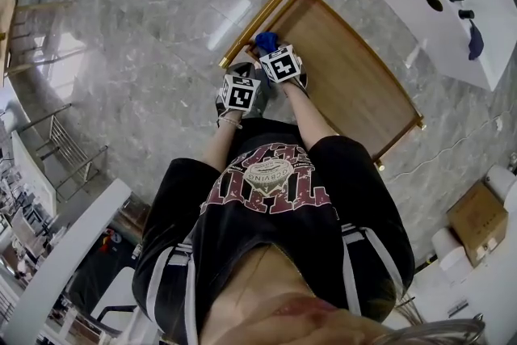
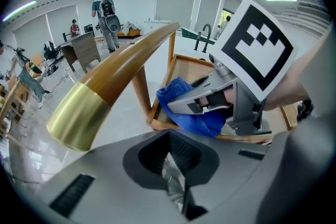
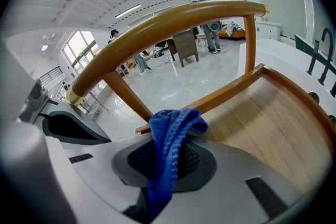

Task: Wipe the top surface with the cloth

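The left gripper (image 2: 173, 165) has its jaws pressed together on nothing, just off the desk's corner. The right gripper (image 3: 167, 168) has its jaws clamped on the blue cloth (image 3: 173, 126), a soft knitted rag bunched and folded over above them at that same corner of the desk (image 1: 347, 81). Wiping looks barely begun. The next move calls for pressing the cloth flat and sweeping along the bare wooden top, inside its raised rim, away from the brass-capped rail (image 3: 173, 21).
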`<move>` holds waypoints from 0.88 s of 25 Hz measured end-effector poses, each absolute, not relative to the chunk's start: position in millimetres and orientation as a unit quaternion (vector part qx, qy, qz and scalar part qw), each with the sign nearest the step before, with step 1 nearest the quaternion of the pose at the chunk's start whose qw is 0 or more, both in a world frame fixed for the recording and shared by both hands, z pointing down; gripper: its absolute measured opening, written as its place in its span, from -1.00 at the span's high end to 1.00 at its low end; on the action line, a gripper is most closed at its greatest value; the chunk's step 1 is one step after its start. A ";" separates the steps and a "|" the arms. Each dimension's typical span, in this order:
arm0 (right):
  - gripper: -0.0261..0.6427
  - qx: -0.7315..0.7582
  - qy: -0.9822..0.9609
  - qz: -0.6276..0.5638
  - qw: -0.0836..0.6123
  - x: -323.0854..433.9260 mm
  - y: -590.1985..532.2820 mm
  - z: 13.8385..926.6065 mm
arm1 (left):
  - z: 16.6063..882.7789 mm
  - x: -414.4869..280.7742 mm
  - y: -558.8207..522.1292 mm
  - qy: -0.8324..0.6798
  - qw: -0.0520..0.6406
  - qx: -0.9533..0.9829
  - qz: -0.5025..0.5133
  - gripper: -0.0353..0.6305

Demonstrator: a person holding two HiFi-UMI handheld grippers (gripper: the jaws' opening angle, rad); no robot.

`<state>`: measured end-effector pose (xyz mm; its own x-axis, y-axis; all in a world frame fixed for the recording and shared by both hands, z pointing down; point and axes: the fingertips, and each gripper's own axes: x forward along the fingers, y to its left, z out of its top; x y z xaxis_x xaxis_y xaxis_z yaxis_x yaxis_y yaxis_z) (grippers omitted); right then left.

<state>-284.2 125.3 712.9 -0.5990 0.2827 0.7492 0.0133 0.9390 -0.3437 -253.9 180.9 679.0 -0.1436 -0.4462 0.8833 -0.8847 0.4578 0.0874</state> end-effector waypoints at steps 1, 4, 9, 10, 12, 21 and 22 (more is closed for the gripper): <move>0.76 -0.084 -0.882 0.150 0.439 -283.2 124.6 713.4 | 679.4 -253.4 179.2 -0.717 0.462 0.464 0.238 0.75; 0.76 -0.087 -0.883 0.146 0.438 -279.4 122.8 713.8 | 681.0 -251.9 173.9 -0.713 0.463 0.468 0.241 0.75; 0.76 -0.081 -0.883 0.146 0.439 -270.5 119.7 710.7 | 679.8 -250.8 168.0 -0.709 0.458 0.475 0.249 0.75; 0.76 -0.080 -0.883 0.147 0.438 -267.7 118.7 710.3 | 680.3 -249.9 166.4 -0.708 0.458 0.477 0.250 0.75; 0.76 -0.078 -0.883 0.144 0.439 -261.5 116.1 710.6 | 681.9 -248.3 161.9 -0.704 0.457 0.481 0.253 0.75; 0.76 -0.055 -0.884 0.151 0.438 -232.2 101.6 711.6 | 688.1 -234.0 143.7 -0.685 0.455 0.502 0.268 0.75; 0.76 -0.051 -0.885 0.155 0.437 -229.0 101.4 710.6 | 687.0 -232.0 142.9 -0.683 0.454 0.505 0.270 0.75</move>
<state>-229.0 101.4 710.6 -0.6128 0.2263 0.7571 -0.0441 0.9468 -0.3187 -232.0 142.9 687.0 -0.0782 -0.4453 0.8919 -0.9344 0.3446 0.0901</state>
